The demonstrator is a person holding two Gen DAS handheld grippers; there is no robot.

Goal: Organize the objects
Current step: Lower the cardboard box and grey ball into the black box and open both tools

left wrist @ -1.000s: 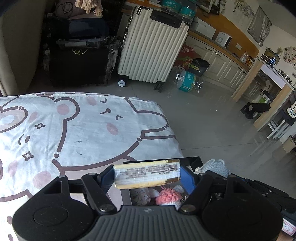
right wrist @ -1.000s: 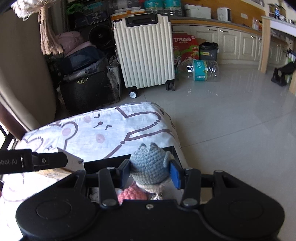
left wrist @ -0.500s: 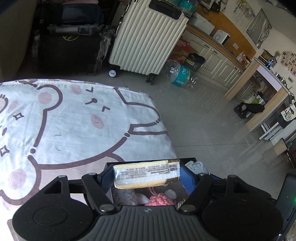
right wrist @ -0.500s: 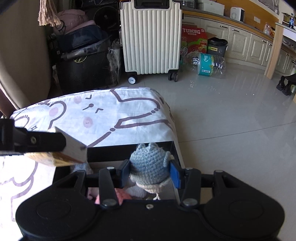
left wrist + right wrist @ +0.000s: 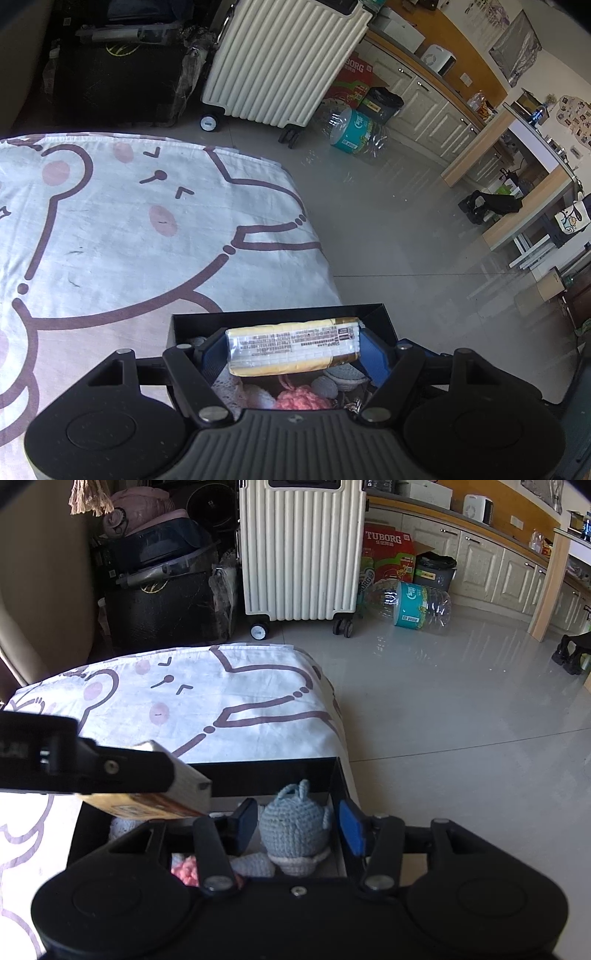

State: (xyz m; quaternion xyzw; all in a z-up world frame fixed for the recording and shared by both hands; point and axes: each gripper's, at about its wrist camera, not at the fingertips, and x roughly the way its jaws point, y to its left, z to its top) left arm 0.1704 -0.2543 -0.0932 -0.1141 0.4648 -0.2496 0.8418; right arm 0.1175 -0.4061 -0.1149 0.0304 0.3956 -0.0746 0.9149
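Two grippers work over one black box (image 5: 280, 766) at the near right corner of the bear-print cloth (image 5: 122, 236).

Left gripper (image 5: 293, 354): pinching a yellow wrapped packet (image 5: 293, 349) crosswise, the blue pads bearing on its two ends, label side facing the camera. The packet hangs above the box's open top, not yet inside. In the right wrist view the same packet (image 5: 166, 797) sits over the left half of the box.

Right gripper (image 5: 297, 825): jaws opening around a blue-grey crocheted toy (image 5: 293, 829). Gaps show on both sides between the blue pads and the yarn, so the toy is freed and seems to rest in the right part of the box, against its far wall.

Box contents already visible: a pink crocheted piece (image 5: 303, 398), a white lacy crochet piece (image 5: 229, 387) and other knitted bits.

Judgement on the step in hand, placing both items:
- Spread the right jaws fully before lifting, so a pad does not drag the toy out by its yarn.
- Lift the right gripper straight up; the left one stands just beside it.
- Lower the packet flat onto the soft pile at the left, then release; it is long and could catch the box rim if tilted.
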